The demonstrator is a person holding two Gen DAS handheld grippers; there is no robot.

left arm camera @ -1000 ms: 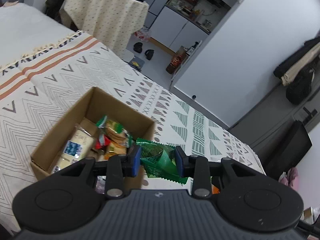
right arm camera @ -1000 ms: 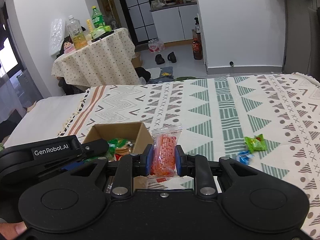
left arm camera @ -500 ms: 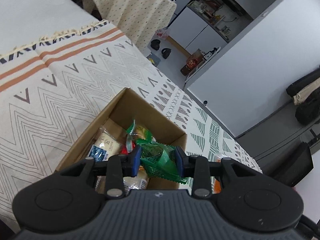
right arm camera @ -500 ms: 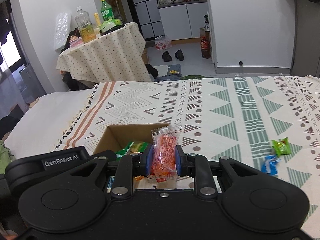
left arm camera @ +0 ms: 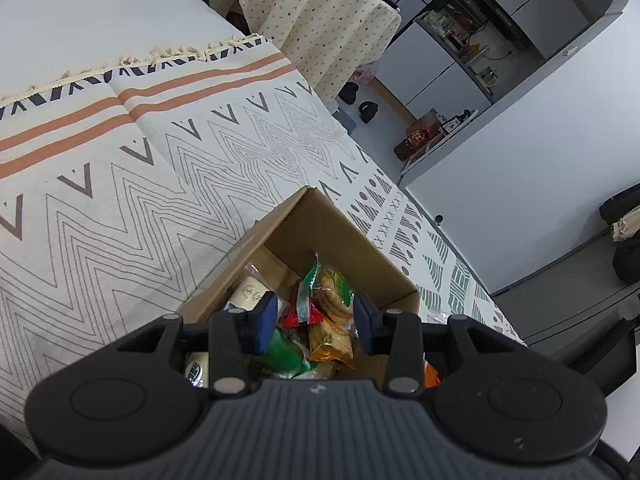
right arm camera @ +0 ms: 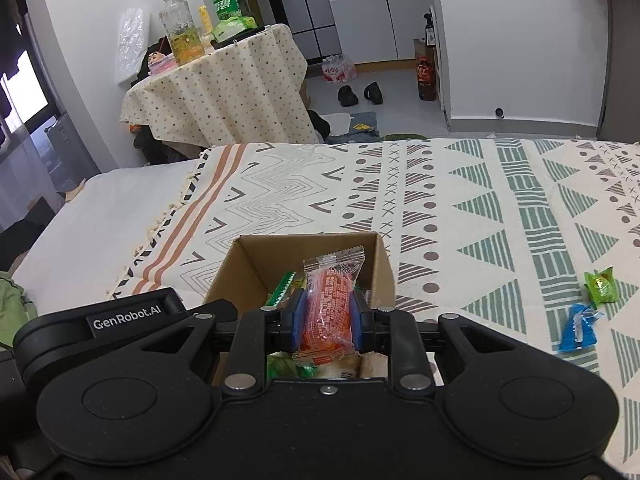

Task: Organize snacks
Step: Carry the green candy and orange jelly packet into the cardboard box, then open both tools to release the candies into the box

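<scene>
Hovering over the brown cardboard box (left arm camera: pixel 338 236) of snack packets, the left gripper (left arm camera: pixel 314 322) gapes wide, grasping nothing. Right view: the right gripper (right arm camera: pixel 327 316) clamps an orange clear-wrapped snack packet (right arm camera: pixel 330 304) above the box.

One cardboard box (right arm camera: pixel 248 268), two loose snack packets (right arm camera: pixel 599 285) on the blanket, two bottles (right arm camera: pixel 182 30) behind.

The box (left arm camera: pixel 340 240) in front of both tongs is plain brown cardboard, matt. The orange packet (right arm camera: pixel 328 308) between the right tongs' blue pads (right arm camera: pixel 298 320) is clear shiny plastic film. The packets (left arm camera: pixel 328 304) under the left tongs are glossy foil. The cloth (right arm camera: pixel 460 200) below is woven and matt. The tongs' bodies are matt black plastic.
</scene>
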